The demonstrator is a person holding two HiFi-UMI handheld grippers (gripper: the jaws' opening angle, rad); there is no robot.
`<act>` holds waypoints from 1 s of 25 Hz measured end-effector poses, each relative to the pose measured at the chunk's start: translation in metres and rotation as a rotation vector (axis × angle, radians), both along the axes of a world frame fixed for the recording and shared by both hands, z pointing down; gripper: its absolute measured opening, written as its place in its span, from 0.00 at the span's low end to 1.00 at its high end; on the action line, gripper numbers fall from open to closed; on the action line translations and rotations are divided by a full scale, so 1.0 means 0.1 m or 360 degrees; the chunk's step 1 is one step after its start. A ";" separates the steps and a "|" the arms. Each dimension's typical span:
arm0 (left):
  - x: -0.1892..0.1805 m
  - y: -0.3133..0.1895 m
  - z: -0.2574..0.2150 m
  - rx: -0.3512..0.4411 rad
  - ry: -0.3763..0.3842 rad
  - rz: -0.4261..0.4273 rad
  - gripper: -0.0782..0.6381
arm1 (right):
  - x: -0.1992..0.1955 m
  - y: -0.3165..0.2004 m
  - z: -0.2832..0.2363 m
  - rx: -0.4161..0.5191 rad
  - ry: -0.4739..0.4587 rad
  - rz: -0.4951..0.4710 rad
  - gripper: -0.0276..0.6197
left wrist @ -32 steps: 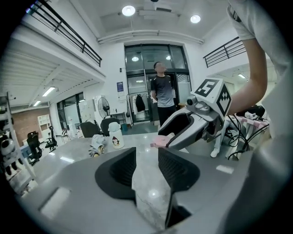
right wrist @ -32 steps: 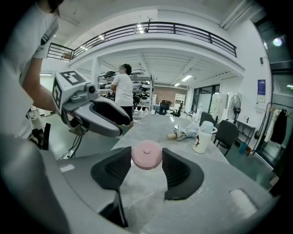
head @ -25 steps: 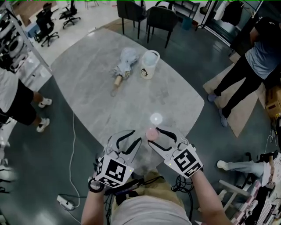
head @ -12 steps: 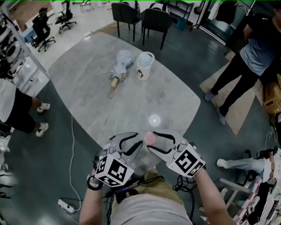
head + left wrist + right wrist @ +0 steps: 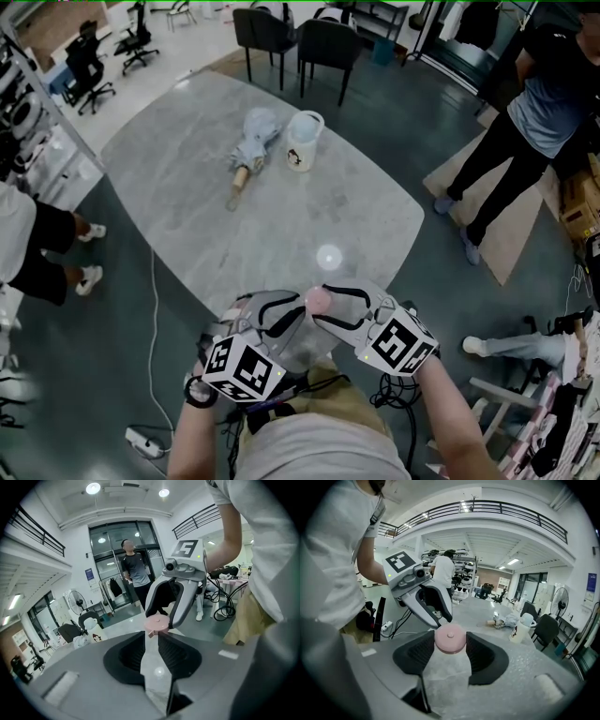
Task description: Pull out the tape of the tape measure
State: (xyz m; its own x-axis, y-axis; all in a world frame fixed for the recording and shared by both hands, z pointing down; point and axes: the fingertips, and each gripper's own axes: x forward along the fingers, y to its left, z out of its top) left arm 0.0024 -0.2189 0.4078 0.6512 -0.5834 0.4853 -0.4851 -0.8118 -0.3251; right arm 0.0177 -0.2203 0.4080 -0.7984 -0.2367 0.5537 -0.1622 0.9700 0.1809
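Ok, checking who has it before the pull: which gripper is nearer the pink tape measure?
Right. The right gripper clamps the tape measure between its jaws. The left gripper sits just beside it; its jaws have just been closing, the tab between their tips.

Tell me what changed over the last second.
The left gripper edged in toward the pink tape measure and its jaws have just been closing, the tape's tab at their tips. The right gripper stays clamped on the tape measure; umbrella and mug unmoved.
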 end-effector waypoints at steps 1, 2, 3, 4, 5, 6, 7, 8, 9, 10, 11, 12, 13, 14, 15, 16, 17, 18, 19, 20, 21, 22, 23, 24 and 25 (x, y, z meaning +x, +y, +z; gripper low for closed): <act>0.01 0.01 0.01 -0.0004 -0.0005 0.0013 0.24 | 0.00 0.00 0.00 -0.0003 0.0004 -0.0005 0.37; 0.02 0.02 0.02 -0.0009 -0.0010 0.0025 0.24 | 0.01 0.01 0.01 -0.0006 0.0008 -0.0010 0.37; 0.03 0.02 0.02 -0.0014 -0.0015 0.0036 0.23 | 0.01 0.01 0.01 -0.0006 0.0013 -0.0015 0.37; 0.04 0.03 0.03 -0.0019 -0.0018 0.0045 0.23 | 0.02 0.02 0.01 -0.0005 0.0018 -0.0020 0.37; 0.05 0.04 0.04 -0.0025 -0.0020 0.0050 0.22 | 0.02 0.02 0.01 -0.0003 0.0024 -0.0024 0.37; 0.05 0.04 0.04 -0.0028 -0.0020 0.0052 0.22 | 0.02 0.03 0.01 -0.0001 0.0030 -0.0029 0.37; 0.06 0.04 0.04 -0.0030 -0.0019 0.0049 0.22 | 0.03 0.03 0.01 0.0003 0.0035 -0.0033 0.37; 0.05 0.04 0.04 -0.0028 -0.0015 0.0043 0.21 | 0.03 0.03 0.01 0.0005 0.0039 -0.0036 0.37; 0.05 0.03 0.05 -0.0024 -0.0010 0.0034 0.17 | 0.03 0.03 0.02 0.0006 0.0041 -0.0035 0.37; 0.04 0.02 0.05 -0.0020 -0.0002 0.0026 0.16 | 0.03 0.03 0.02 0.0005 0.0041 -0.0028 0.37; 0.04 0.02 0.05 -0.0016 0.0007 0.0021 0.16 | 0.03 0.02 0.03 0.0004 0.0039 -0.0015 0.37; 0.03 0.01 0.05 -0.0012 0.0015 0.0016 0.15 | 0.03 0.01 0.03 0.0002 0.0034 0.0001 0.37; 0.02 0.01 0.04 -0.0009 0.0022 0.0008 0.15 | 0.02 0.00 0.03 0.0000 0.0029 0.0020 0.37; 0.01 0.00 0.04 -0.0006 0.0029 -0.0004 0.14 | 0.02 -0.01 0.04 -0.0002 0.0025 0.0038 0.37; 0.01 0.00 0.03 -0.0004 0.0037 -0.0019 0.14 | 0.01 -0.02 0.04 -0.0005 0.0023 0.0059 0.37; 0.00 -0.02 0.03 -0.0003 0.0046 -0.0034 0.14 | 0.02 -0.03 0.04 -0.0009 0.0021 0.0082 0.37; 0.00 -0.03 0.02 -0.0001 0.0055 -0.0049 0.14 | 0.01 -0.04 0.04 -0.0011 0.0016 0.0105 0.37; -0.01 -0.04 0.01 -0.0001 0.0063 -0.0060 0.14 | 0.01 -0.05 0.04 -0.0009 0.0005 0.0125 0.37; -0.01 -0.05 0.00 -0.0003 0.0070 -0.0067 0.14 | -0.01 -0.05 0.02 -0.0003 -0.0010 0.0136 0.37; -0.02 -0.06 0.00 -0.0006 0.0076 -0.0071 0.15 | -0.02 -0.05 0.01 0.0001 -0.0023 0.0140 0.37; -0.02 -0.06 -0.01 -0.0010 0.0082 -0.0072 0.15 | -0.03 -0.05 0.01 0.0006 -0.0031 0.0140 0.37; -0.03 -0.06 -0.01 -0.0016 0.0089 -0.0075 0.14 | -0.03 -0.05 0.01 0.0014 -0.0032 0.0141 0.37; -0.03 -0.05 0.00 -0.0021 0.0097 -0.0080 0.14 | -0.02 -0.05 0.01 0.0023 -0.0030 0.0144 0.37; -0.04 -0.05 0.00 -0.0027 0.0104 -0.0087 0.14 | -0.02 -0.05 0.01 0.0030 -0.0029 0.0147 0.37; -0.05 -0.05 0.00 -0.0032 0.0108 -0.0097 0.14 | -0.02 -0.05 0.01 0.0032 -0.0030 0.0153 0.37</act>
State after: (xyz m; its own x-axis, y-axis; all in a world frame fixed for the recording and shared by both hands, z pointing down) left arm -0.0026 -0.2242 0.4080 0.6463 -0.6137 0.4535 -0.5543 -0.7860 -0.2738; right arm 0.0161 -0.2256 0.4093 -0.7817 -0.3237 0.5330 -0.2580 0.9460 0.1963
